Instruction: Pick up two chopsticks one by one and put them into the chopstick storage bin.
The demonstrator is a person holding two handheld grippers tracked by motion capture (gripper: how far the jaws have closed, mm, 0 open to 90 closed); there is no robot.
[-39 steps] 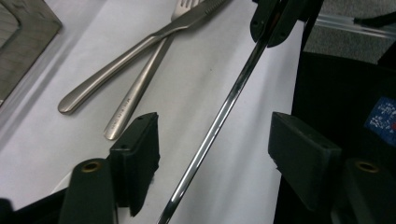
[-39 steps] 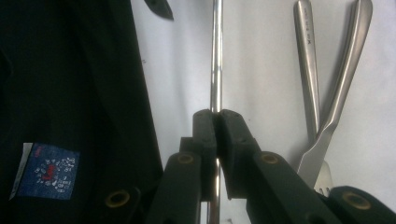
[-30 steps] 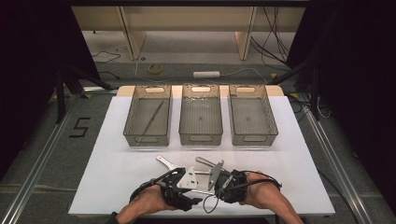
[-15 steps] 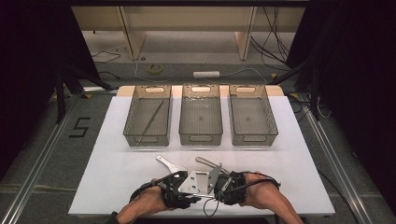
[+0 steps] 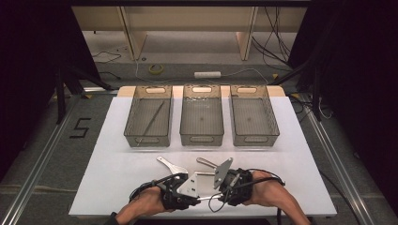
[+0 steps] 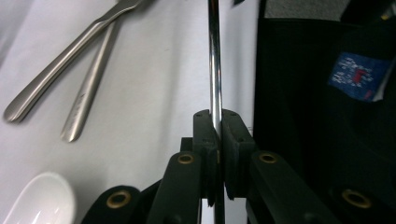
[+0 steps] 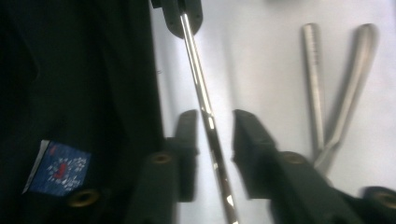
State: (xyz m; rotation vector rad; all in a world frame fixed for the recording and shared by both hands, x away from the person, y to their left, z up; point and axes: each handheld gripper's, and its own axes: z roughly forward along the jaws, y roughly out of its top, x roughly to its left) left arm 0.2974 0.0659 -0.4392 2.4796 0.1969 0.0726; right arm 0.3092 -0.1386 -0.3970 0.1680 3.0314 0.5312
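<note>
Your left bin (image 5: 148, 123) holds one thin rod, the middle bin (image 5: 202, 121) and right bin (image 5: 254, 121) look bare; low over the tabletop (image 5: 117, 164), your left gripper (image 6: 218, 135) fingers pinch a shiny metal rod (image 6: 214, 60), your right gripper (image 7: 212, 135) fingers have just been opening, spread around it, and the left gripper view adds a white spoon (image 6: 39, 200).

3 bins (image 5: 202, 119), 2 grippers (image 5: 180, 190), approx. 4 utensils (image 5: 169, 164)

Even overhead light brightens the white desk (image 5: 117, 159) in the high view, with darkness around it. The left gripper view is sharp, glare streaking the metal rod (image 6: 214, 70). The right gripper view is motion-blurred and soft.
</note>
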